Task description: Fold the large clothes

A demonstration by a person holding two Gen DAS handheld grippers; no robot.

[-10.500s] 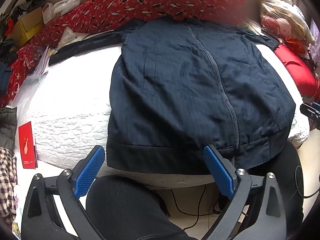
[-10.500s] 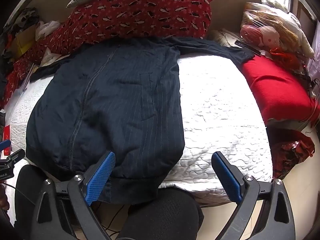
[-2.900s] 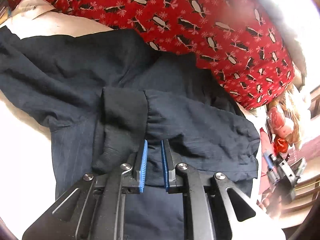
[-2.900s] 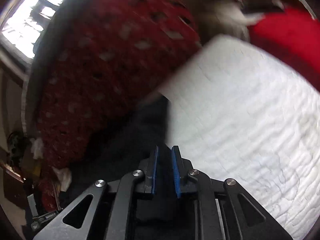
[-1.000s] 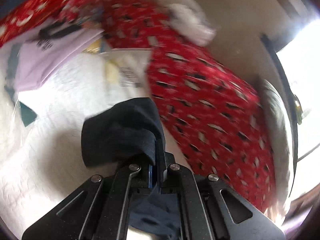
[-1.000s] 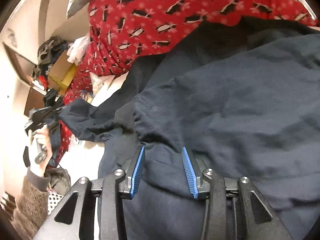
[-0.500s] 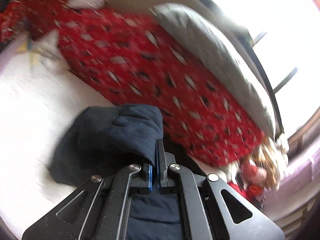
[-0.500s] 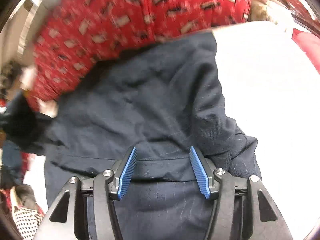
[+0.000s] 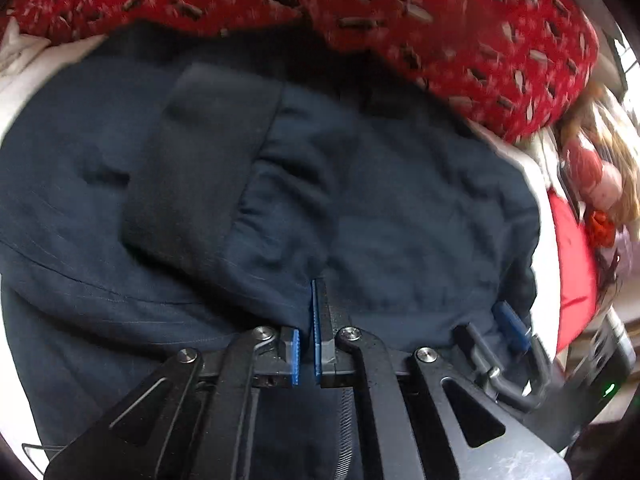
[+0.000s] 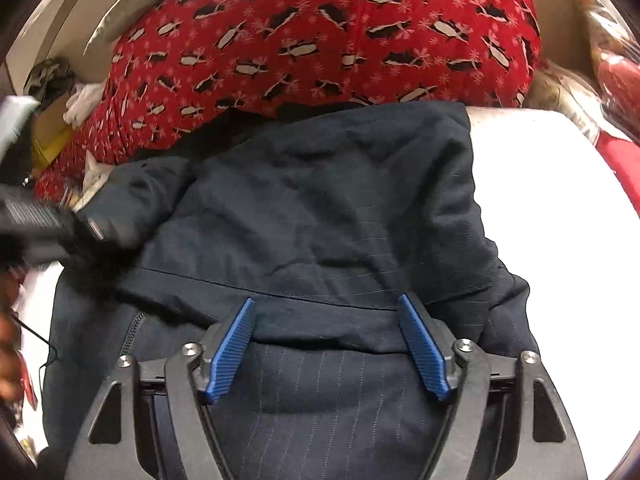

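A navy pinstripe zip jacket (image 9: 400,200) lies on the white quilted bed, also in the right wrist view (image 10: 320,216). Its left sleeve, with a dark ribbed cuff (image 9: 200,168), lies folded across the body. My left gripper (image 9: 306,332) is shut on that sleeve's cloth, low over the jacket. My right gripper (image 10: 328,332) is open and empty, hovering over the folded right sleeve; it also shows at the lower right of the left wrist view (image 9: 508,328). The left gripper appears blurred at the left edge of the right wrist view (image 10: 44,224).
A red penguin-print pillow (image 10: 320,32) lies behind the jacket. White quilted bed (image 10: 560,200) extends to the right. A red cushion (image 9: 572,272) and stuffed toys (image 9: 592,168) sit at the far right. Clutter and a cardboard box (image 10: 52,120) lie at the far left.
My left gripper has carried the left sleeve inward and laid it across the jacket body. My right gripper has opened wider and stays over the folded right sleeve.
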